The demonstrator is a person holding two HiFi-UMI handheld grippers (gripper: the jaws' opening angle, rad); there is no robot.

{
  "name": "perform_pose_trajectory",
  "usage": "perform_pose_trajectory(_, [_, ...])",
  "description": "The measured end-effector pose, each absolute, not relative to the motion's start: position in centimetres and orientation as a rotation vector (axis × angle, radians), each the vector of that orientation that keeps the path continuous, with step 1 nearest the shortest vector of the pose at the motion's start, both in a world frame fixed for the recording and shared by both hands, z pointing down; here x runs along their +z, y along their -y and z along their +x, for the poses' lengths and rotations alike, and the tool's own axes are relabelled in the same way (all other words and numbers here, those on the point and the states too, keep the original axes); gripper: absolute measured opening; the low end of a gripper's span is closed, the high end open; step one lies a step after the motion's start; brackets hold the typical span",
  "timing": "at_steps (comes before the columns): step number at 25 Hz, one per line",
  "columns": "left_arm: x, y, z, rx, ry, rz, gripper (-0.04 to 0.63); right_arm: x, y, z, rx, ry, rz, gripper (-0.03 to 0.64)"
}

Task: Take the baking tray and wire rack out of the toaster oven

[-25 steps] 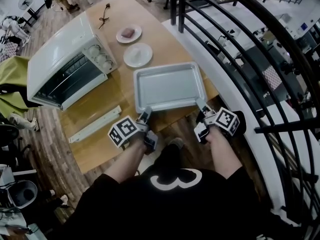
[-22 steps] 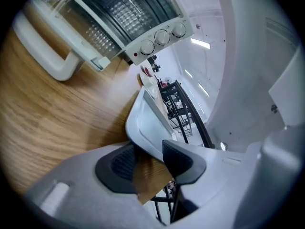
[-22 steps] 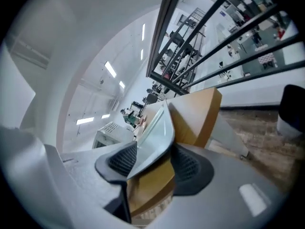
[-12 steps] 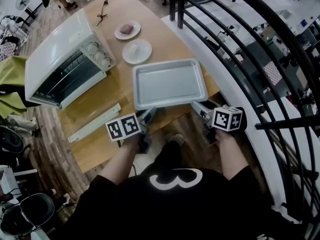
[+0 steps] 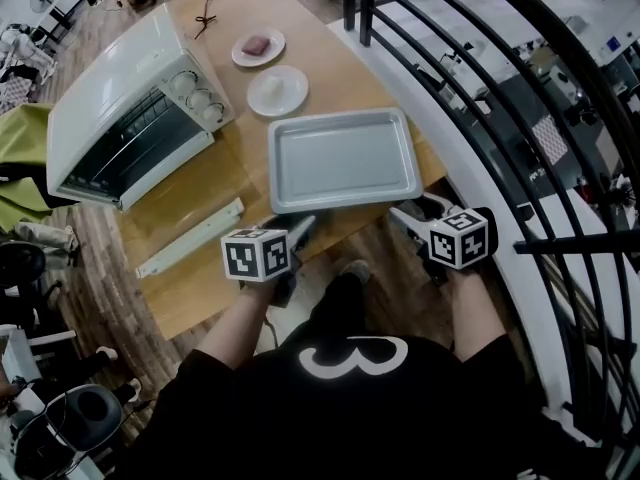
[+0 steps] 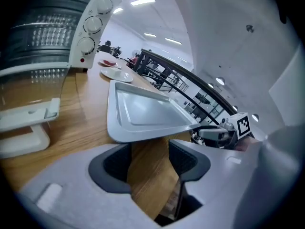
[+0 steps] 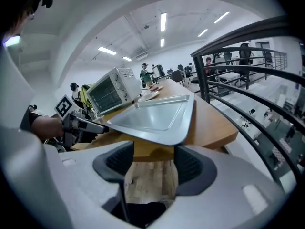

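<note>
The baking tray (image 5: 343,158) lay flat on the table (image 5: 200,293) at its near edge, toward the right corner; the toaster oven (image 5: 130,108) stood at the left edge, door down; the left gripper (image 5: 300,228) had its jaws opening just short of the tray's near-left corner, nothing between them; the right gripper (image 5: 405,214) stood with jaws apart and empty by the near-right corner.

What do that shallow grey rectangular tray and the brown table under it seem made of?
Shallow grey rectangular tray: probably metal, matte finish; thin pressed rim, soft dull sheen. Brown table: wood or wood-look laminate, smooth; lengthwise grain streaks show.
</note>
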State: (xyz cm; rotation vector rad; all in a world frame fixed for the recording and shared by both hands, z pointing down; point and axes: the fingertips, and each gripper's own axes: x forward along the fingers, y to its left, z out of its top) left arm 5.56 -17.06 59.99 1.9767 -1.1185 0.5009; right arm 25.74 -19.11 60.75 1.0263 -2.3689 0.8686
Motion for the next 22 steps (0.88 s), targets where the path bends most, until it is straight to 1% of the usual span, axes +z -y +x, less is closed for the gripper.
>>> perform_pose_trajectory(5, [60.8, 16.1, 5.4, 0.597, 1.085, 1.981, 0.230, 61.6, 18.6, 26.3, 0.850, 2.275, 1.013, 0.255])
perform_pose_trajectory(10, [60.6, 15.3, 4.7, 0.605, 1.087, 1.962, 0.230, 62.2, 18.2, 26.8, 0.840, 2.205, 1.019, 0.255])
perform_pose_trajectory(14, [59.7, 14.8, 4.0, 0.554, 1.112, 1.966, 0.230, 61.1, 18.3, 27.5, 0.925, 2.213, 1.101, 0.255])
perform_pose_trajectory(16, [58.3, 14.3, 3.6, 0.484, 1.134, 1.992, 0.222, 59.5, 17.7, 27.3, 0.982, 2.255, 1.150, 0.255])
perform_pose_trajectory(17, [57.1, 14.0, 3.4, 0.428, 1.148, 2.008, 0.186, 58.3, 17.2, 26.8, 1.003, 2.290, 1.160, 0.251])
perform_pose_trajectory(18, [55.8, 13.6, 3.2, 0.364, 1.161, 2.022, 0.130, 57.0, 16.5, 26.0, 1.009, 2.330, 1.151, 0.211])
perform_pose_trajectory(19, [54.4, 13.1, 2.9, 0.302, 1.173, 2.035, 0.091, 55.7, 15.7, 25.0, 1.000, 2.375, 1.124, 0.189])
perform_pose_trajectory(20, [53.0, 12.5, 2.6, 0.248, 1.183, 2.049, 0.062, 54.3, 14.7, 23.8, 0.983, 2.423, 1.085, 0.166])
perform_pose_trajectory(21, [51.5, 11.8, 2.4, 0.202, 1.192, 2.066, 0.043, 53.0, 13.7, 22.5, 0.966, 2.472, 1.043, 0.114])
perform_pose_trajectory(22, [50.1, 11.1, 2.2, 0.164, 1.200, 2.088, 0.030, 51.7, 12.7, 21.2, 0.952, 2.521, 1.000, 0.077])
